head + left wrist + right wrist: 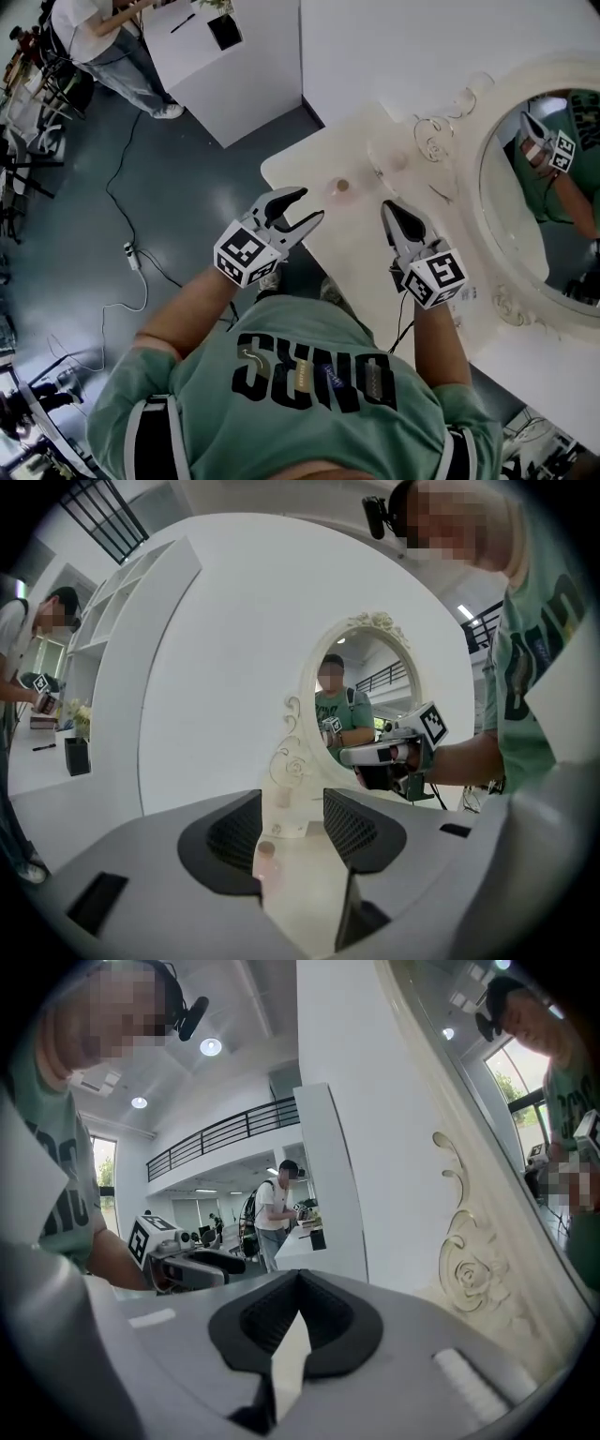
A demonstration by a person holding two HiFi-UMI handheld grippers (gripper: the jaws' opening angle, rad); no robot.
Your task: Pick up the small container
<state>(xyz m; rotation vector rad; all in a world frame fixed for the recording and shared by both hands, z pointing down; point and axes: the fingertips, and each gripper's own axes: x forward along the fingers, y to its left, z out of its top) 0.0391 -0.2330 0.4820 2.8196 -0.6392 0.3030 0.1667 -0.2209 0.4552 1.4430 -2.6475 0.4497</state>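
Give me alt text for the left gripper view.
The left gripper, jaws open, frames a small lidded container on a white table without touching it. Behind stands an ornate oval mirror; the right gripper hovers at right.

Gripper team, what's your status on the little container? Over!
Left gripper open, empty. Right gripper shut, empty. Small container on the table, just ahead of left jaws, untouched. Nothing in between.

Grey floor, white counter beyond, cream table, ornate oval mirror (scrollwork frame), ceiling spotlights on, railed balcony above
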